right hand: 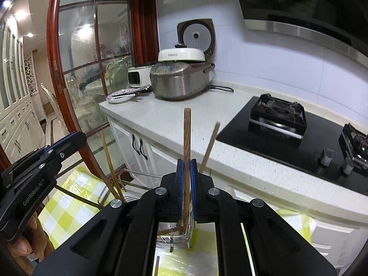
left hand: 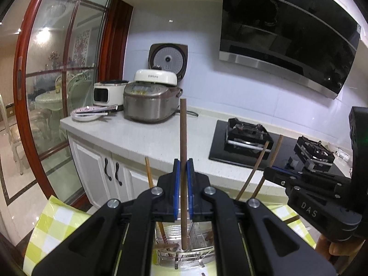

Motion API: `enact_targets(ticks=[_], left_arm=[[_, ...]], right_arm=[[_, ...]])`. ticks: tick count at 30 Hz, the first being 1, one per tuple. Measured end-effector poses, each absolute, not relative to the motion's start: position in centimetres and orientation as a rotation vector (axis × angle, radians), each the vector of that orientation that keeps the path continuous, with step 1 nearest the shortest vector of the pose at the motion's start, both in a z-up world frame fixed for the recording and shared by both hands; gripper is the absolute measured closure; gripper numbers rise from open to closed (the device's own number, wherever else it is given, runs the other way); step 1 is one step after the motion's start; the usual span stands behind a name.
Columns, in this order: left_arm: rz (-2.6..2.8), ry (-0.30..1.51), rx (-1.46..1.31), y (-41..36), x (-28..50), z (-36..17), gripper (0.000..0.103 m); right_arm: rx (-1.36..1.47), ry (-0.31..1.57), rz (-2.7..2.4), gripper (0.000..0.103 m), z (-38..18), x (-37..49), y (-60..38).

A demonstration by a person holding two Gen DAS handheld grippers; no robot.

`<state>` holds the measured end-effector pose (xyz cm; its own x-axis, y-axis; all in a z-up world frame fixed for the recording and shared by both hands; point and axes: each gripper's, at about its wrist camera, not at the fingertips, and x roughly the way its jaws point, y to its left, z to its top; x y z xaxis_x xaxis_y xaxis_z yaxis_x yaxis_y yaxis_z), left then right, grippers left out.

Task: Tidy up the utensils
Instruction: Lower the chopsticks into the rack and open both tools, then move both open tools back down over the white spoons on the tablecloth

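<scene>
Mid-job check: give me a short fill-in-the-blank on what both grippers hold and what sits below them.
1. The left gripper is shut on one brown ____.
2. The right gripper holds its chopstick nearly ____.
3. Below both grippers sits a metal utensil ____.
4. The tablecloth is checked white and ____.

Missing words: chopstick; upright; rack; yellow-green

Matt wooden chopstick (left hand: 183, 151), shiny wire rack (left hand: 184, 250)
</scene>
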<state>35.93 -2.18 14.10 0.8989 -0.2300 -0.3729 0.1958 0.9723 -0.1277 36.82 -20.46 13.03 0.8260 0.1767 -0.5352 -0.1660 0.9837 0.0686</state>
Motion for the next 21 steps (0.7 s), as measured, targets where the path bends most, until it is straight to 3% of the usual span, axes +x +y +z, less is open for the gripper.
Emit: enact_targets(ticks=[5,10,12,14,16,18,21], left_arm=[[-0.218,0.406,-0.080,-2.1,36.1,13.4,0.097],[-0.221,0.409,-0.072,-2.2,35.6,13.3,0.090],[-0.219,0.406,-0.071,-2.1,35.3,13.4,0.075],[-0.213,0.395,-0.068,-2.1,34.9,13.7,0.072],[-0.213,0.388,-0.067,-2.0,34.4,14.1,0.072],[-0.213,0.381,-0.065,-1.9,33.8,14.4,0.072],[-0.209,0.365,-0.063,-1.6,32.5,15.0,0.072]], right_arm=[[0.015,0.591,0.182,0.094,11.6,37.2,-20.4],[0.006,0.599,0.162,0.094,11.0,37.1,-20.5],[0.009,0.599,0.159,0.092,11.0,36.9,-20.6],[0.015,0.597,0.153,0.087,11.2,36.7,-20.9],[0.022,0.584,0.147,0.064,11.6,36.3,-21.3],[0.021,0.560,0.128,0.051,12.0,35.6,-21.7],[0.022,0.536,0.109,0.050,12.6,34.6,-22.3]])
